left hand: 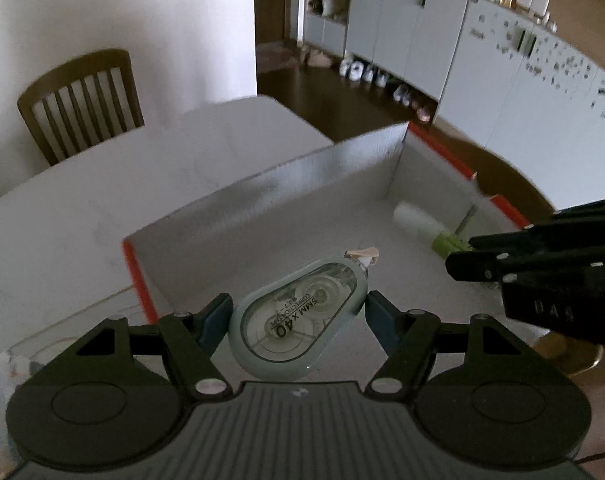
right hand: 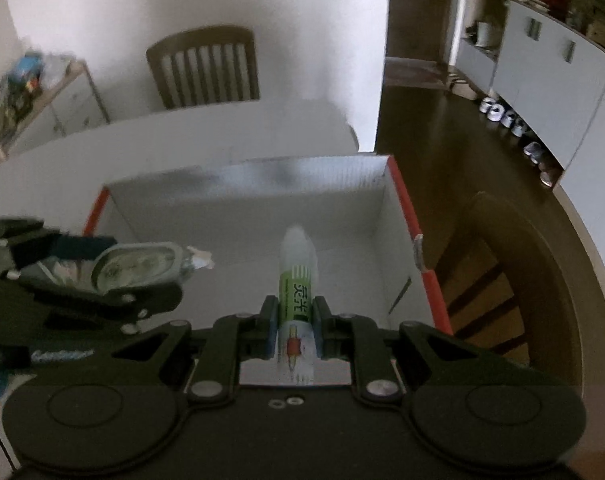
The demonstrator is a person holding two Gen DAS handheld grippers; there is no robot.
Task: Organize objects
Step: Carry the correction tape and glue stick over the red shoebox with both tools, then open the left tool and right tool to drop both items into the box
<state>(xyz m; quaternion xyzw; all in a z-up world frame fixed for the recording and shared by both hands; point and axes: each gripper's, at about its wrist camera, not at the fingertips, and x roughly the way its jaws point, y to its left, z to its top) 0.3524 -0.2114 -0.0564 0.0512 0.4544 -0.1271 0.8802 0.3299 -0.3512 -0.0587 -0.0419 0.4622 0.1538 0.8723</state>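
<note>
My left gripper [left hand: 296,314] is shut on a clear grey correction tape dispenser [left hand: 298,316] and holds it over the open white box [left hand: 262,184] with orange-red edges. My right gripper [right hand: 296,330] is shut on a white and green glue stick [right hand: 298,280], also over the box. In the left wrist view the right gripper [left hand: 454,252] comes in from the right with the glue stick [left hand: 418,222] poking out. In the right wrist view the left gripper [right hand: 170,276] with the correction tape [right hand: 138,266] is at the left. The inside of the box [right hand: 238,204] looks bare.
The box stands on a white table [left hand: 102,200] near its right edge. A wooden chair [left hand: 82,100] stands behind the table by a white wall. Another chair [right hand: 498,280] is to the right of the box. White cabinets [left hand: 422,40] and shoes line the far wall.
</note>
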